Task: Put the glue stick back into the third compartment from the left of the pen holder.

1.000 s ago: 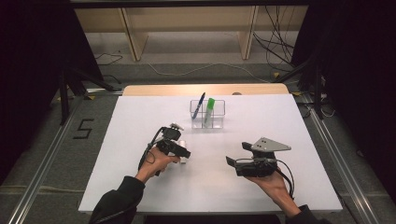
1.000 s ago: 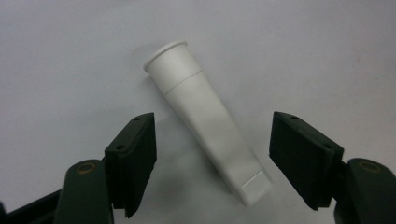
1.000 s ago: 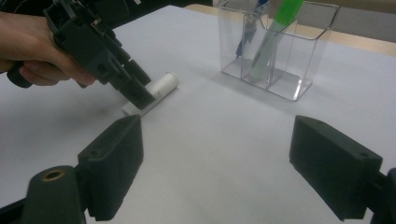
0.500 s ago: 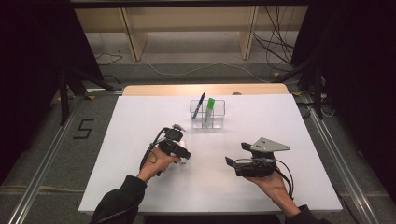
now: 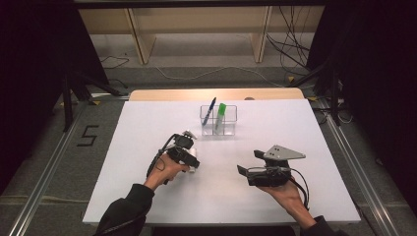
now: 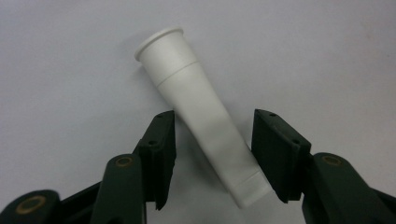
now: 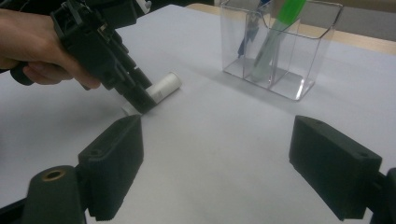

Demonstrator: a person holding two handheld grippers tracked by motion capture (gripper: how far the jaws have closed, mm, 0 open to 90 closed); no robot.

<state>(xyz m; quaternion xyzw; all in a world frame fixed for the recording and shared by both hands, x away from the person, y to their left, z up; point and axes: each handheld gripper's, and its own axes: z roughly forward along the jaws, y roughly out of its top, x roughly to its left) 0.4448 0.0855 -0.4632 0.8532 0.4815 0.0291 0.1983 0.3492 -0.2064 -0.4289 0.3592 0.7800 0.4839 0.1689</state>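
1. We are straddling the white tube (image 6: 201, 126) with the left gripper (image 6: 212, 156); jaws spread, not yet pinching.
2. Tube is lying flat on the table (image 5: 147, 147), left of centre, long axis crossing the gap slantwise, cap far.
3. Right gripper (image 7: 217, 161) is hovering wide open, well apart.

A clear divided holder (image 5: 219, 120) stands far-centre on the white surface (image 5: 147, 118), with a blue pen (image 5: 211, 109) left of a green marker (image 5: 220, 115).

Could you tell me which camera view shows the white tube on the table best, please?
The left gripper view: the white tube lies whole between open jaws. The right gripper view shows its cap end; in the high view it is a small speck.
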